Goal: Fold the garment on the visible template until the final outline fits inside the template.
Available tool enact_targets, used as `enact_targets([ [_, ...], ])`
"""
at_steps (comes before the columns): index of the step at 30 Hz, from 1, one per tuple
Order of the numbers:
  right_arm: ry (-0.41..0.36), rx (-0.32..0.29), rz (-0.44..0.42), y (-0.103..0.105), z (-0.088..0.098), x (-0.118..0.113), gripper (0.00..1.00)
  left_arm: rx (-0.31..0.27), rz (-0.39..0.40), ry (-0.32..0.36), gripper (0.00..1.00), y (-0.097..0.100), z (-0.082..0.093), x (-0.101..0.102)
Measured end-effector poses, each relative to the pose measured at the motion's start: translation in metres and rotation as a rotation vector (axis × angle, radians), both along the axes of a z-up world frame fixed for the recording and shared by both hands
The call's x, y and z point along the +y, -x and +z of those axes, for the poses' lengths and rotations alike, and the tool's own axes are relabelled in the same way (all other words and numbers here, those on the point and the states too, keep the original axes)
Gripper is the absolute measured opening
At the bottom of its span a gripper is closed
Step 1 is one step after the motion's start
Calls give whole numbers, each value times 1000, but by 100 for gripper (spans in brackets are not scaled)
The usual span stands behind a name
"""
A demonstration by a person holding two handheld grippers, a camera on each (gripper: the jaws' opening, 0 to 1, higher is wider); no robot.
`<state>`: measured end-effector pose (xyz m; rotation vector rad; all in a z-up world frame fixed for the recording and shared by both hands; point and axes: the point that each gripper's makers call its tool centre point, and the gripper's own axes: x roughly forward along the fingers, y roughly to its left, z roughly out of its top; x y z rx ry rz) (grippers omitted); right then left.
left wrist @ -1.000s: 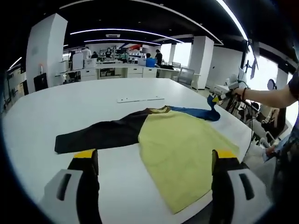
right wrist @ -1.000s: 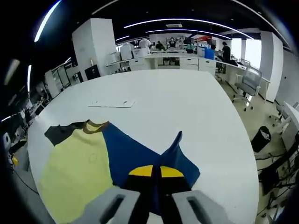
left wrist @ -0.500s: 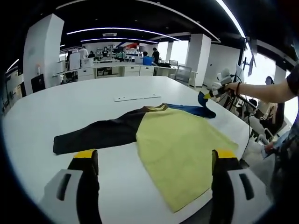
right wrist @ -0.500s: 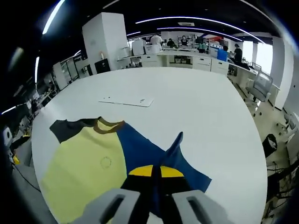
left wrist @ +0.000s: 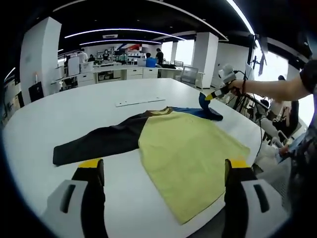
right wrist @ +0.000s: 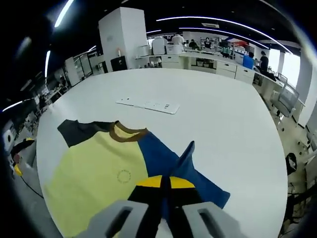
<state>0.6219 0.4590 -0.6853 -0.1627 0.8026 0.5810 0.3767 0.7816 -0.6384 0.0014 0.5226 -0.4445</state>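
A long-sleeved garment lies spread on the white table point(left wrist: 74, 106). Its body point(left wrist: 190, 148) is pale yellow, one sleeve point(left wrist: 96, 141) is black and the other sleeve point(right wrist: 171, 158) is blue, with a brown collar point(right wrist: 128, 133). My right gripper point(right wrist: 166, 184) is shut on the end of the blue sleeve, which is lifted off the table. The same gripper point(left wrist: 212, 94), held by a person's hand, holds the raised blue sleeve end point(left wrist: 204, 101) in the left gripper view. My left gripper point(left wrist: 163, 166) stands open above the table's near edge, apart from the garment.
A flat white strip point(right wrist: 147, 104) lies on the table beyond the collar, also seen as a strip point(left wrist: 140, 101) in the left gripper view. The person's arm point(left wrist: 277, 89) reaches in from the right. Desks, pillars and people fill the background.
The right gripper has carried the blue sleeve end inward over the garment, towards the collar. The left gripper has stayed open and nearly still.
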Motion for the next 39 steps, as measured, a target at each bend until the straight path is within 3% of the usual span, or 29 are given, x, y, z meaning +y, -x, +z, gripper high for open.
enact_targets([
  [27,-7,53,63,-3,-6,70,0,24,-10,10,98,7,-3,2],
  [33,-19,52,62,-4,-5,86,0,25,0,13,98,7,-3,5],
  [39,-16,39,116,0,-1,109,0,30,-5,12,98,7,-4,3],
])
